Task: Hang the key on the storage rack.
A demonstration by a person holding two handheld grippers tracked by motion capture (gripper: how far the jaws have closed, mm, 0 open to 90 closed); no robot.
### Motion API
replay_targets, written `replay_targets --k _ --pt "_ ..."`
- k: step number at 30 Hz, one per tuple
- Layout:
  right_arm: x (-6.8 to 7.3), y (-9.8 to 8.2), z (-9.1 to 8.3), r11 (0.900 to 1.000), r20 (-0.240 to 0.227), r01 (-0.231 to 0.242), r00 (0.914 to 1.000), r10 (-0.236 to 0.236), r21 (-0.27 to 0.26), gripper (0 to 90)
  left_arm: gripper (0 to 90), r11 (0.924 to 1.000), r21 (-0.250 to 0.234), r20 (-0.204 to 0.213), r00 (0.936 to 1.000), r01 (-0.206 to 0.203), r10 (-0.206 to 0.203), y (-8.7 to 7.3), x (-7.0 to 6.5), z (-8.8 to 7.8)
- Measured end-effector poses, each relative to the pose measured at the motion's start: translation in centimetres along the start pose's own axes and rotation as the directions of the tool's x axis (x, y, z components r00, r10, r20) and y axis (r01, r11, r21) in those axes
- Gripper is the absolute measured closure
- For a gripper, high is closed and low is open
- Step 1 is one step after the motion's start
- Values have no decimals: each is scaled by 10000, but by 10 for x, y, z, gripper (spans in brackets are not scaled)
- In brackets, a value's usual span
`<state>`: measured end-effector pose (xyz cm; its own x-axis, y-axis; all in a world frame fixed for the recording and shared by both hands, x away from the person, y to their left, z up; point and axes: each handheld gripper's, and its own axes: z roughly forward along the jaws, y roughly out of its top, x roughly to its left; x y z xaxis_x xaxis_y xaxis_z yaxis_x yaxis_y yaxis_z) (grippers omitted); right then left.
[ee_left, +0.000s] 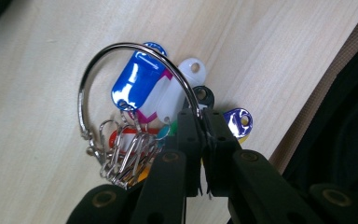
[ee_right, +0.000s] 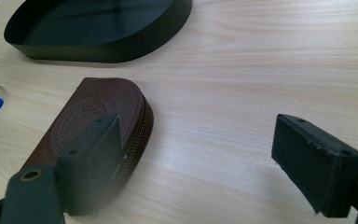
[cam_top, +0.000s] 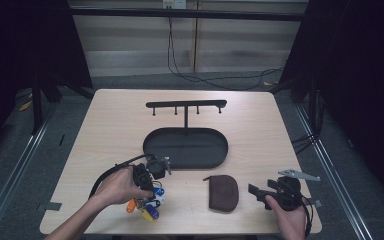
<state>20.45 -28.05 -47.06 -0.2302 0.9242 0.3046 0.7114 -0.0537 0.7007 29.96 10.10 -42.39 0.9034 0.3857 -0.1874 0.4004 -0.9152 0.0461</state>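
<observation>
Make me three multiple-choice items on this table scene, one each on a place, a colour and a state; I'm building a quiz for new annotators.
1. Where does the brown pouch lie?
A. inside the black tray
B. on the table in front of the black tray
C. hanging on the hook rack

2. What colour is the largest tag on the key ring?
A. blue
B. green
C. black

3. How does the left gripper stand?
A. wide open above the keys
B. shut on the pouch
C. shut on the key ring

Answers: 1 B, the high view shows it on bare wood nearer the person than the tray. 2 A, the blue tag is biggest. 3 C, the jaws pinch the ring's wire.
</observation>
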Motion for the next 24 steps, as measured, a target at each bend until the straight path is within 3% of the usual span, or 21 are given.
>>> replay_targets --k 6,11,24 --pt "0 0 0 10000 36 7 10000 -7 24 160 871 10000 0 -248 9997 49 -49 -1 0 -6" --pt "0 0 1 10000 25 -2 10000 1 24 160 873 9985 -194 -455 9976 517 -525 -2 4 -19" --pt "-2 0 0 10000 66 -30 10000 30 -58 160 875 9958 -684 -810 9945 605 -660 -6 13 -45"
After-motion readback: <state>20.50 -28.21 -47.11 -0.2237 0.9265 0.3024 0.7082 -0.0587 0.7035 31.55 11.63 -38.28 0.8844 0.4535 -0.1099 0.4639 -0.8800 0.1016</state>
